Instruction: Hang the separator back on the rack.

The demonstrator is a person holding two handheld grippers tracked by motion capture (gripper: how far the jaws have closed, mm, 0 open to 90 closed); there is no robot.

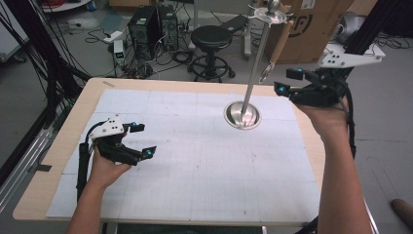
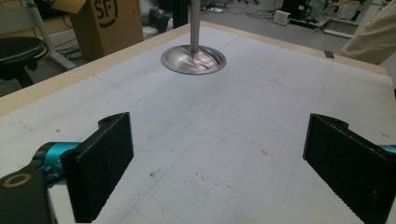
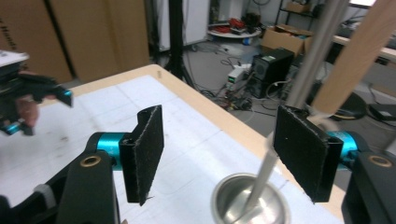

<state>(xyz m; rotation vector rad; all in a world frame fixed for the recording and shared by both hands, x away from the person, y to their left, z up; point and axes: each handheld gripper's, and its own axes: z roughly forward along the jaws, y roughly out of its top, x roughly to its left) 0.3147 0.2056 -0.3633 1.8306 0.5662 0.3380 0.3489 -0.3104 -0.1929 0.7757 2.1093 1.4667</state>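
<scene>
My right gripper (image 1: 284, 82) hangs raised at the table's (image 1: 34, 195) far right edge, its black ribbed jaws released and empty, close by a wooden-handled utensil (image 1: 278, 46) that hangs from a polished steel stand (image 1: 242, 115). The stand has a thin pole and a round dished base on the gridded white mat (image 1: 195, 170). My left gripper (image 1: 144, 140) rests low at the mat's left, jaws wide and empty. Between the two lies open, flat mat.
</scene>
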